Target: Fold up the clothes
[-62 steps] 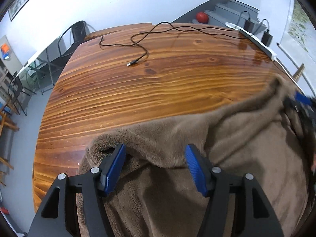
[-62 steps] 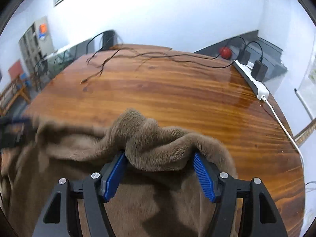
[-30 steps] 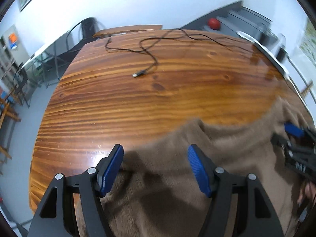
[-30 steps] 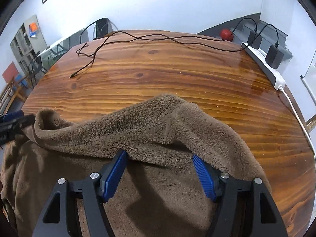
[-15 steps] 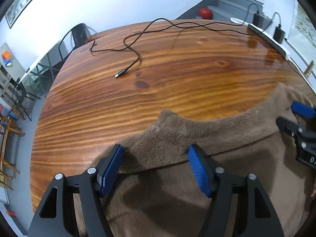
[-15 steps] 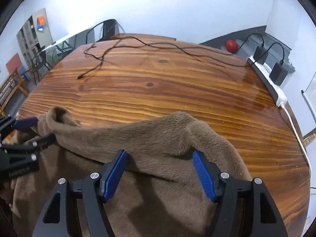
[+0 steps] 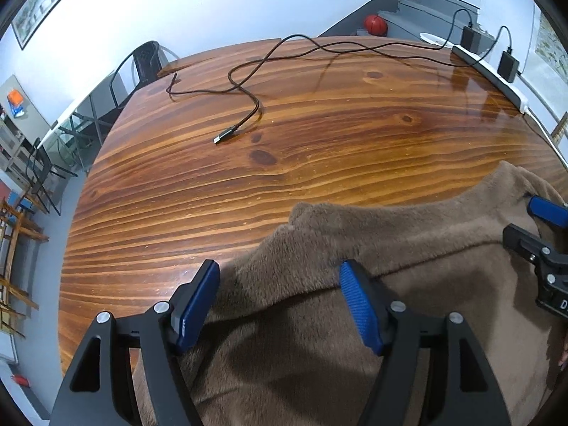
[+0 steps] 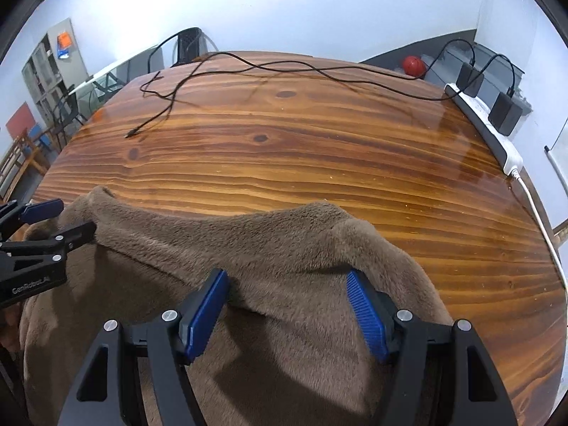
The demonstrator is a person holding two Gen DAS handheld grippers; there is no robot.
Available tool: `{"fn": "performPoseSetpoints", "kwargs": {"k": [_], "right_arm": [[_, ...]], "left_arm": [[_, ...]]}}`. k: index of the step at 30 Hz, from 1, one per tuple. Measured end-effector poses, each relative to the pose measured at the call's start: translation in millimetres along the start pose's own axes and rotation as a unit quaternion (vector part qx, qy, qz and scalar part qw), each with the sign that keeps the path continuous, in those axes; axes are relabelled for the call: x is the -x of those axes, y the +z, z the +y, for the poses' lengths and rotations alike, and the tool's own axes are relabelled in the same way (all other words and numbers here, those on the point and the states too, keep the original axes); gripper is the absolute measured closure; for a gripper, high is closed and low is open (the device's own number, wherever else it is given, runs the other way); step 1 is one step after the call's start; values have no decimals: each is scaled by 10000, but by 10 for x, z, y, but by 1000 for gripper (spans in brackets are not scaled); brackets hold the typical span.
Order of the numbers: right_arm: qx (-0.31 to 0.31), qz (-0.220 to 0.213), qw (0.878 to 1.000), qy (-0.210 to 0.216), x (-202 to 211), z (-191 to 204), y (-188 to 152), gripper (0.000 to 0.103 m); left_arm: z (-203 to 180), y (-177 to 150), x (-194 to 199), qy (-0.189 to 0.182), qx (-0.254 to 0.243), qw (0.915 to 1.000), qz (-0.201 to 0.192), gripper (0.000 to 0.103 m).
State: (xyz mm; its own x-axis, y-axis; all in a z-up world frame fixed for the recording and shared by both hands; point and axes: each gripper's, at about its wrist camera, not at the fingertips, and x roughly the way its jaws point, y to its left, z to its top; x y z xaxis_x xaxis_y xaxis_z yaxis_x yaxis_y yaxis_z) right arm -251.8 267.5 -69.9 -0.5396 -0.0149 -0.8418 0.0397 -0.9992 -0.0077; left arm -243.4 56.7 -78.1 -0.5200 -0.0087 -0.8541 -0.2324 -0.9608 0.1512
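A brown fleece garment lies on the near part of the wooden table, its top layer folded over so that a thick edge runs across. My left gripper is open above the fold's left corner, with fleece lying between its blue pads. My right gripper is also open, straddling the raised right corner of the garment. Each gripper shows in the other's view: the right gripper at the far right edge, the left gripper at the left by the corner. Neither one pinches the cloth.
A black USB cable snakes over the far half of the table. A white power strip with black adapters lies along the right edge. A chair stands beyond the far edge, and a red ball rests on the steps.
The bunched, raised fleece edge has dropped and spread into a flat fold across the table. Both grippers have stayed open and now sit over the fold's two corners.
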Motion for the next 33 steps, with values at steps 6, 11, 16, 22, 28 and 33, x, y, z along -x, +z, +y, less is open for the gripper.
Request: {"fn": "performPoseSetpoints", "kwargs": {"k": [6,11,16,22,28,33], "right_arm": [[182,-152,9996,162,312,85,-144,32],[245,-159,9987,412,612,100,-386,32],[348,-44,9971,675,920,70,-787,32],[470,147,9935,1031,1251,67,-1280,32],[940,279,9890,1106,1426,268,-1656,32],[1197,435,9860,1079,1404,386,-1812,32]], "left_arm": [[-94,-127,305,-33,-219,9997,-104,28],[-227,-406,523,-174,-307,9994,72,28],[-321,-776,728,-379,-256,9985,289,28],[-429,-1205,914,-470,-240,9971,543,28],[-497,-1502,929,-484,-87,9957,782,28],[-553,-1649,882,-342,-28,9957,861,28]]}}
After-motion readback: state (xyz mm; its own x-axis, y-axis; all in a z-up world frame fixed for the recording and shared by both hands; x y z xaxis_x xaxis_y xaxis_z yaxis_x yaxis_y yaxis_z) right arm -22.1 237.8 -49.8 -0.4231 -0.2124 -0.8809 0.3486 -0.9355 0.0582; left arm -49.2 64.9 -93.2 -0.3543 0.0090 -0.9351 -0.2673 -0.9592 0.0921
